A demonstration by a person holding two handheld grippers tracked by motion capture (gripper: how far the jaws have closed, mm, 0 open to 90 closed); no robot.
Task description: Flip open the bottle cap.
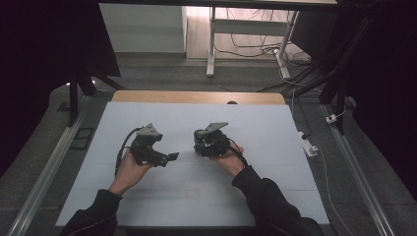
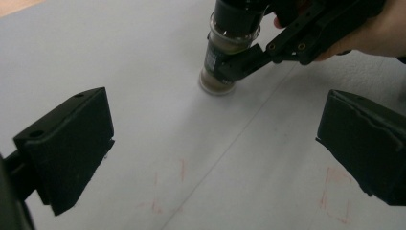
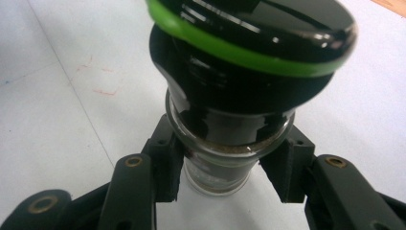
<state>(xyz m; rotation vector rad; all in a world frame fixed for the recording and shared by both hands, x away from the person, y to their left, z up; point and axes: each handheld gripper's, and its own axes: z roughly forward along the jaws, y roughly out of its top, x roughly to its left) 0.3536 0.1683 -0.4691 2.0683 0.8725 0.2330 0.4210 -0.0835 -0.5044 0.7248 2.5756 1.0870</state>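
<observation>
Two grippers work over the white table. Right gripper clamps its jaws on the glass body of a spice grinder, which stands upright on the table. Left gripper hovers nearby, jaws spread wide, holding nothing.

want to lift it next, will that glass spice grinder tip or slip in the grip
The spice grinder looks top-heavy, its black cap wider than the glass body, so it may tip. Smooth glass could slip, though the right gripper clamps it on both sides. Probably fragile if dropped.
</observation>
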